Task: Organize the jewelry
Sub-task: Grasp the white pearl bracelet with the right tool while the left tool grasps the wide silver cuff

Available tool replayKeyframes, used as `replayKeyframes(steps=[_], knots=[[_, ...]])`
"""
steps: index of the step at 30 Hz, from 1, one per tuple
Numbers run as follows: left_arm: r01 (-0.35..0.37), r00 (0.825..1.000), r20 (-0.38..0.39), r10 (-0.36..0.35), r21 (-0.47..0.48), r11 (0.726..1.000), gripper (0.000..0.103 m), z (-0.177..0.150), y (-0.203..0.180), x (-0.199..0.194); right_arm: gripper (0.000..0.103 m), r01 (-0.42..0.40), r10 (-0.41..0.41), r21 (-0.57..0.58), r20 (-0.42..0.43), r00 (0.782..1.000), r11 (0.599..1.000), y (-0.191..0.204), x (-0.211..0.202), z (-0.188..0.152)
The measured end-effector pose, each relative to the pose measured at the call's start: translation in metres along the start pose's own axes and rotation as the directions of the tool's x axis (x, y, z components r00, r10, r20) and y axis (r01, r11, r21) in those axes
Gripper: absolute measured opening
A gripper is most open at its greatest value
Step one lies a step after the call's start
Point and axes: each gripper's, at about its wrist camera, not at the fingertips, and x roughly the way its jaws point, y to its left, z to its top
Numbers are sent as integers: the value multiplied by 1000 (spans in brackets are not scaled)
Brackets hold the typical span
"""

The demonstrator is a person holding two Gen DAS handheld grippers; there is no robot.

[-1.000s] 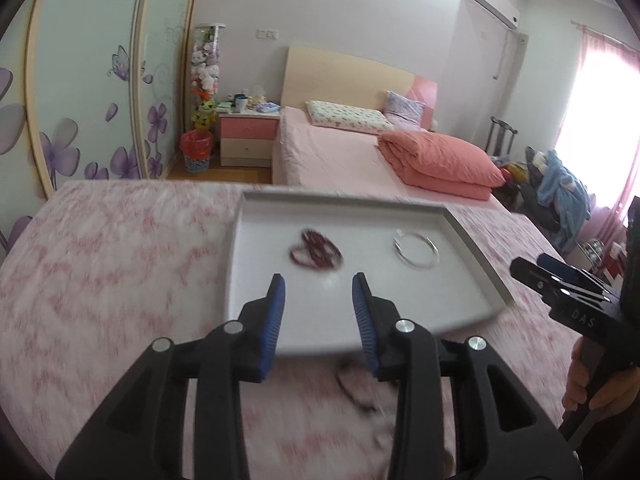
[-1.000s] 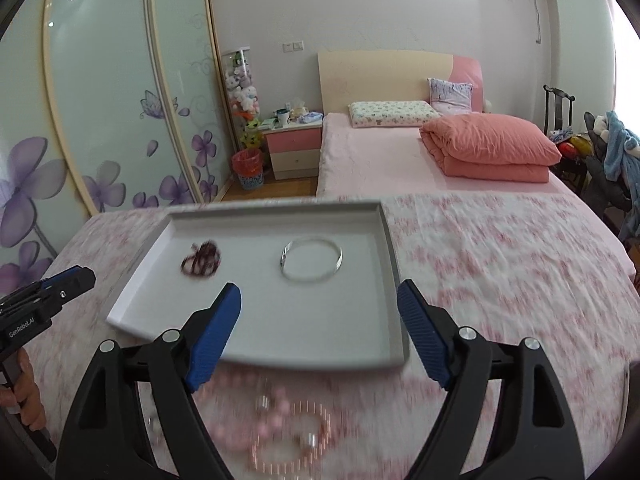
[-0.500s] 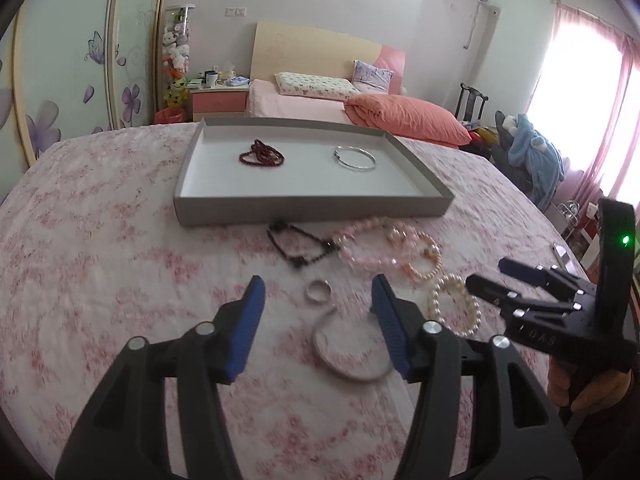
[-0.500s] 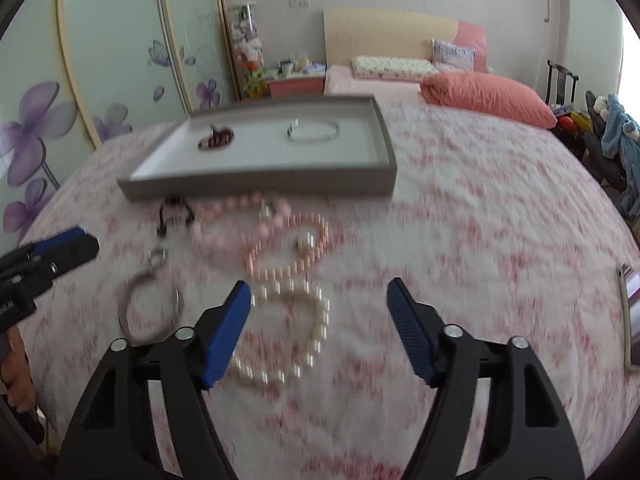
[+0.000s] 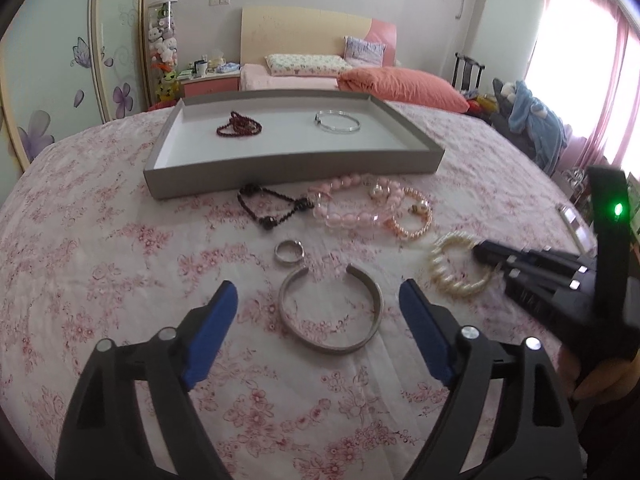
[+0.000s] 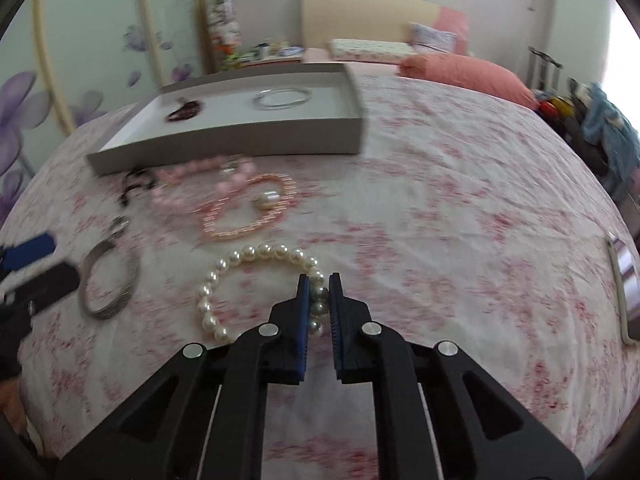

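Bracelets: two in tray (image 5: 276, 170), five outside, one ring (image 5: 289, 252).

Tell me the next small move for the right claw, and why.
Probably lift it a little. The right claw has closed on the near side of the white pearl bracelet, which lies on the floral cloth. The tray, holding only two pieces, has bare floor to receive it.

Bare floral bedspread (image 6: 460, 240) lies open to the right of the pearl bracelet (image 6: 256, 280); toward the tray (image 5: 292, 168), beaded bracelets (image 5: 372, 208), a ring (image 5: 289, 252) and the silver cuff (image 5: 332, 312) crowd the path
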Motion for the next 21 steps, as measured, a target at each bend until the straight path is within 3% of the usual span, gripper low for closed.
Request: replayKeyframes(steps=[15, 21], knots=[[-136, 985, -99, 140, 50, 990, 87, -2, -16, 37, 10, 3, -3, 36, 9, 1000, 999, -11, -2, -2], [-143, 984, -107, 145, 21, 989, 87, 1, -14, 43, 10, -4, 3, 32, 9, 1000, 999, -10, -2, -1]])
